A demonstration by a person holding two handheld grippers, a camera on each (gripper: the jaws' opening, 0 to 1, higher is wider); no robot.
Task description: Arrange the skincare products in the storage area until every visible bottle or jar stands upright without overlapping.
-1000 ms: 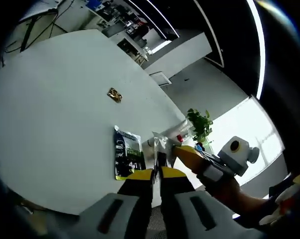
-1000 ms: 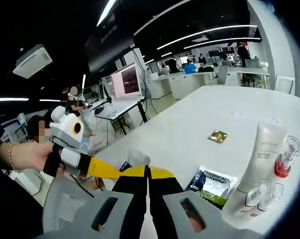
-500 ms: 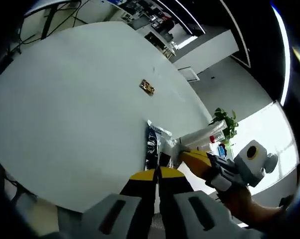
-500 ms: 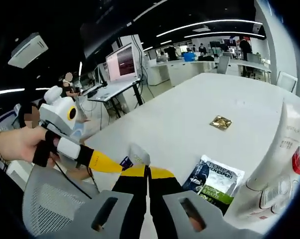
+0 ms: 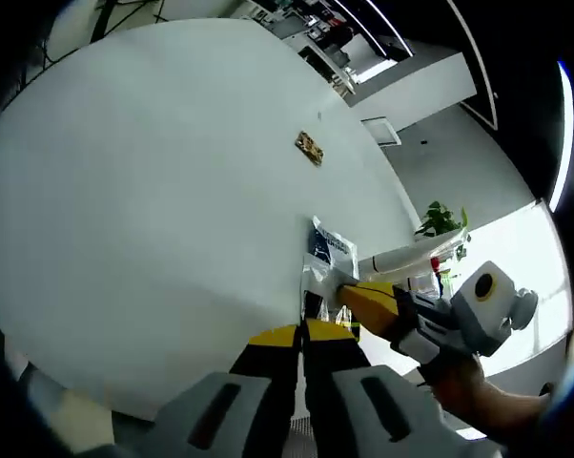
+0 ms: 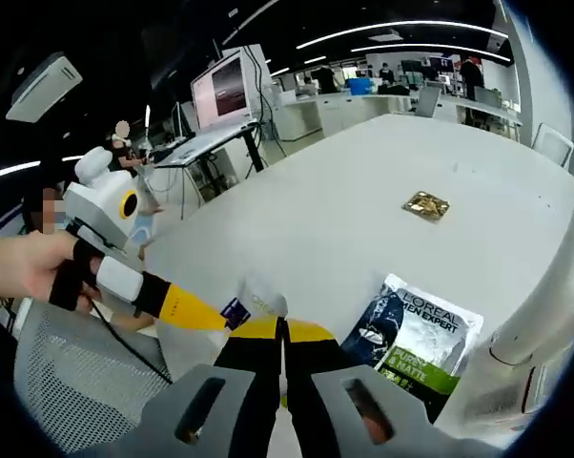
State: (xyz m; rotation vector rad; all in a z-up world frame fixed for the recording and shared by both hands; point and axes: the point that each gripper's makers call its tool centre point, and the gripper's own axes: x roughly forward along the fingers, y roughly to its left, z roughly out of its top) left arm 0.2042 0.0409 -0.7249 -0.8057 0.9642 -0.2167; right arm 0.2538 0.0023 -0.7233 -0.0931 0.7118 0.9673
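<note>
Lying flat on the white worktop point(image 6: 363, 210): one dark green-edged sachet point(image 6: 413, 341), one gold square packet point(image 6: 426, 204); both hand-held grippers point(image 5: 302, 336) point(image 6: 281, 332) pressed together.

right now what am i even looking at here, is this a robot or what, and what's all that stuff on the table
There is no robot here. A person holds a hand tool with a two-fingered claw in each hand, and a wide-angle camera rides on each tool. That is why both pictures are round and warped.

The left gripper view looks along the left claw, whose yellow-tipped jaws rise from the bottom. The right gripper view does the same for the right claw. Each tool also shows in the other's picture, reaching in from the side.

On the white table lie a small gold packet and a dark and green sachet. A large white tube sits at the right edge.

Both claws have their jaws pressed together. A small white packet sits right at their tips, but I cannot tell whether either claw pinches it.
</note>
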